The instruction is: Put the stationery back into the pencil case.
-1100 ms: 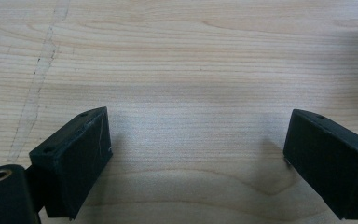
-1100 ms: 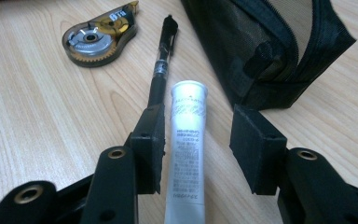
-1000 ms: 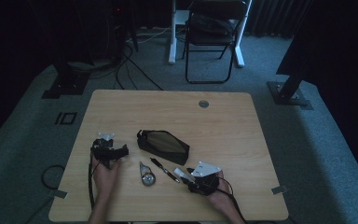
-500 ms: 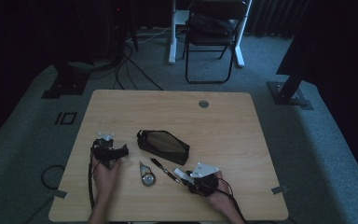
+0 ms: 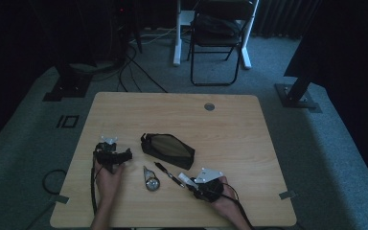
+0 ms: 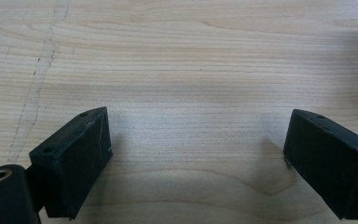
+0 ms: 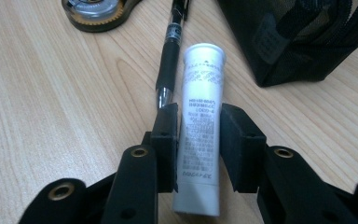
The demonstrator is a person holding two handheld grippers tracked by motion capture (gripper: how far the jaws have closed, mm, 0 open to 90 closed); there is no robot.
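A white tube [image 7: 200, 93] with small print lies on the wooden table [image 5: 230, 129], near the front right. My right gripper [image 7: 198, 123] has just been closing its jaws, and both pads now press the tube's sides. In the high view this gripper [image 5: 188, 180] sits by the front edge and points up-left at the tube [image 5: 182, 178]. A black pen [image 7: 170, 56] lies right beside the tube. My left gripper [image 6: 198, 135] is open over bare wood. The high view shows it [image 5: 124, 154] at the left, held low by a hand.
A black mesh pouch [image 5: 168, 150] lies mid-table, just beyond the tube, and shows at the top right of the right gripper view [image 7: 298, 42]. A round metal object [image 5: 151, 181] rests left of the pen [image 5: 165, 170]. Beyond the table stands a folding chair [image 5: 218, 43].
Both hands stay where they were, and no object has visibly shifted in the high view.
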